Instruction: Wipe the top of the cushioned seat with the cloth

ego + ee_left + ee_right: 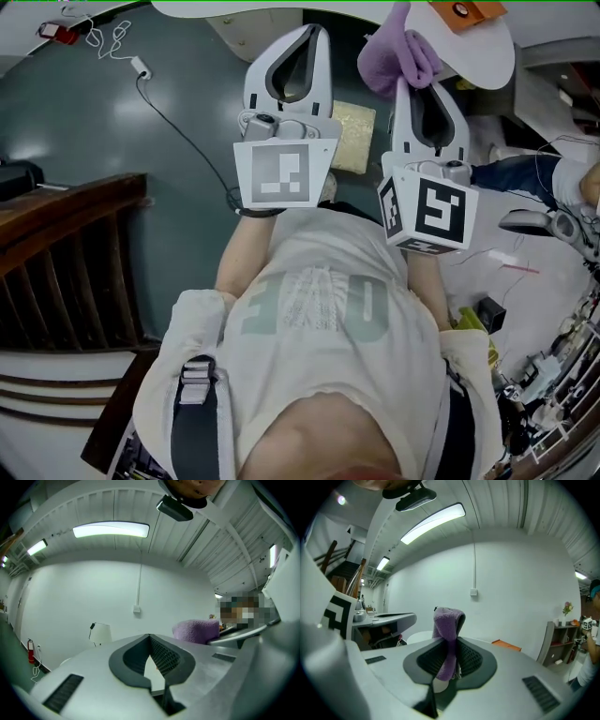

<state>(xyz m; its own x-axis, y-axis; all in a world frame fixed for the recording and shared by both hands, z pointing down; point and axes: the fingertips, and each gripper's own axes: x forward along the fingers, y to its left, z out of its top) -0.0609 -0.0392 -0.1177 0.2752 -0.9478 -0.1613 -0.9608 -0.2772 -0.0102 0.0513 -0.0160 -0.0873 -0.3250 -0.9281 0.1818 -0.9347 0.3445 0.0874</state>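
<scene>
Both grippers are held up in front of the person's chest. My right gripper [405, 86] is shut on a purple cloth [398, 52], which bunches out above the fingertips. In the right gripper view the cloth [448, 620] stands up from between the pads of my right gripper [450, 641]. My left gripper [317, 32] is shut with nothing in it; its pads meet at the tip [150, 637]. The purple cloth [196, 630] shows to its right. A pale yellow square cushioned seat [352, 137] lies on the floor below, between the two grippers and partly hidden by them.
A dark wooden stair rail [66, 253] runs along the left. A white round table [487, 47] with an orange item [467, 11] is beyond the grippers. A cable [178, 127] trails over the grey-green floor. Another person's leg [516, 173] and clutter are at the right.
</scene>
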